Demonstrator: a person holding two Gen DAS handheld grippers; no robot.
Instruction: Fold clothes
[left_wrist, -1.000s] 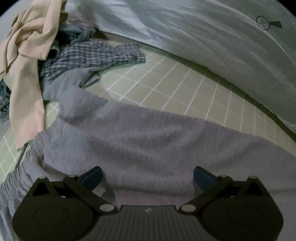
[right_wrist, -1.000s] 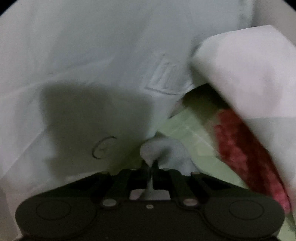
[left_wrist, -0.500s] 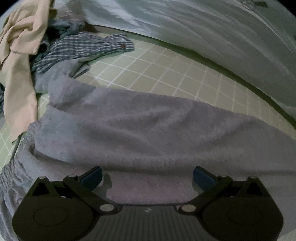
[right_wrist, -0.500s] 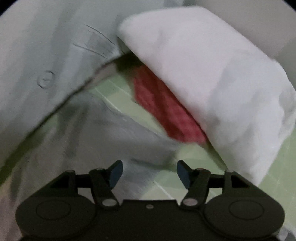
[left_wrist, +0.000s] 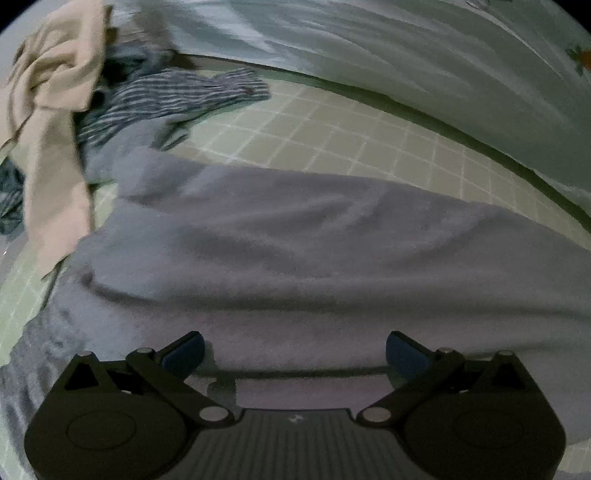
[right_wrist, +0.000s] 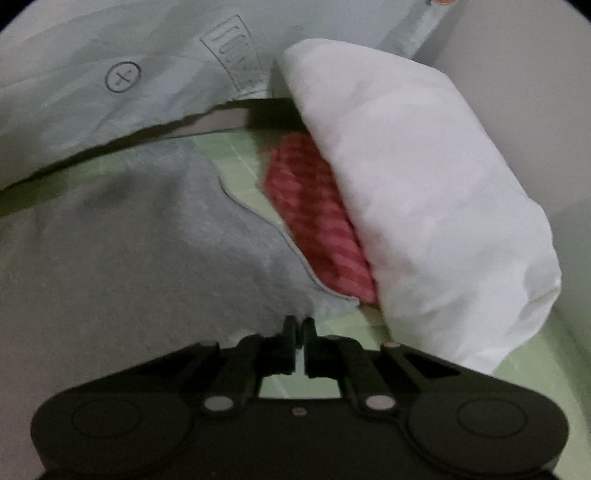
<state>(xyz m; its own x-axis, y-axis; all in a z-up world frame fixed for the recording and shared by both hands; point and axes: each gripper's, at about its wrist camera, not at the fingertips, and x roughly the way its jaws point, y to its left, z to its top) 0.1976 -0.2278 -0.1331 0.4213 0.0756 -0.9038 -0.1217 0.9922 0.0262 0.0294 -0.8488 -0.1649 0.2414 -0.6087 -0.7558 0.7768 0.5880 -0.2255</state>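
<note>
One garment in hand: grey fleece trousers (left_wrist: 314, 258), spread lengthwise across the green gridded mat (left_wrist: 332, 140).
Progress: early, by my judgement; the trousers lay flat but no fold showed in them yet.
Remaining: beige garment (left_wrist: 48, 122) and blue checked shirt (left_wrist: 166, 96) heaped unfolded at the mat's far left corner; red checked cloth (right_wrist: 317, 221) tucked under a white pillow (right_wrist: 424, 206).
Left gripper (left_wrist: 293, 350): jaws spread wide, hovering over the near edge of the trousers, nothing pinched.
Right gripper (right_wrist: 299, 332): jaws had just been closing and stood pressed together at the hem end of the trousers (right_wrist: 147, 251); whether fabric was caught between them could not be told.
Fabric: soft, napped, slightly rippled; stitched hem visible beside the red cloth.
Surroundings: pale printed bedsheet (right_wrist: 110, 85) bordered the mat.
</note>
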